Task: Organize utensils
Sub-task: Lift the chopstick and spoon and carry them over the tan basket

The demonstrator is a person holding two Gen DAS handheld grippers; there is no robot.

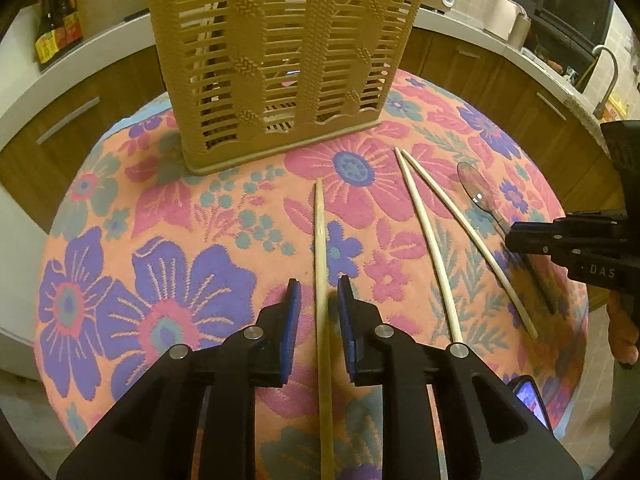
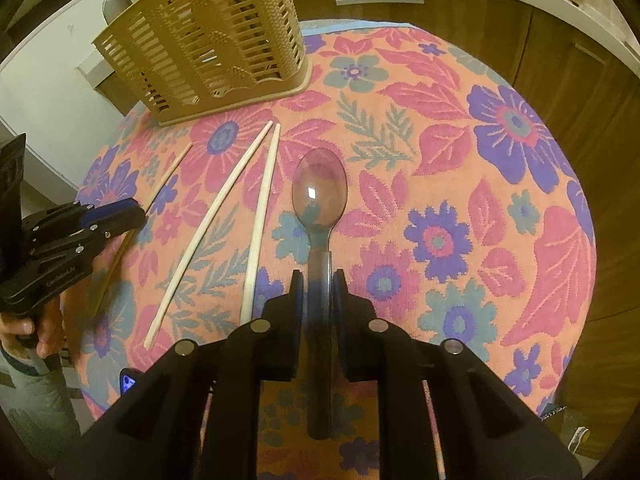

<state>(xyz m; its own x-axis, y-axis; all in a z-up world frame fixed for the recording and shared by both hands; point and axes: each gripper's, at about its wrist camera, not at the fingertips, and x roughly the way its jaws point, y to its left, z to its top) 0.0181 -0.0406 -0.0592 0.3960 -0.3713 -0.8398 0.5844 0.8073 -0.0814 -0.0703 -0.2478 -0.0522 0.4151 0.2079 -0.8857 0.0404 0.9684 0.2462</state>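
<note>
The left claw (image 1: 318,292) stands apart astride one chopstick (image 1: 320,240) lying on the worktop (image 1: 180,220); thin, light, stiff, apt to roll, best pinched mid-length; the right claw (image 2: 319,286), also apart, straddles the spoon (image 2: 319,192) handle; clear, slick plastic, so grip the handle squarely; the basket (image 1: 280,60) waits beyond.

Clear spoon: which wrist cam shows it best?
Right wrist. The clear spoon runs up the frame's centre, bowl fully visible, handle between the open right tongs. The left wrist view shows it only at the right edge, small and distorted, handle partly hidden behind the right tongs.
</note>
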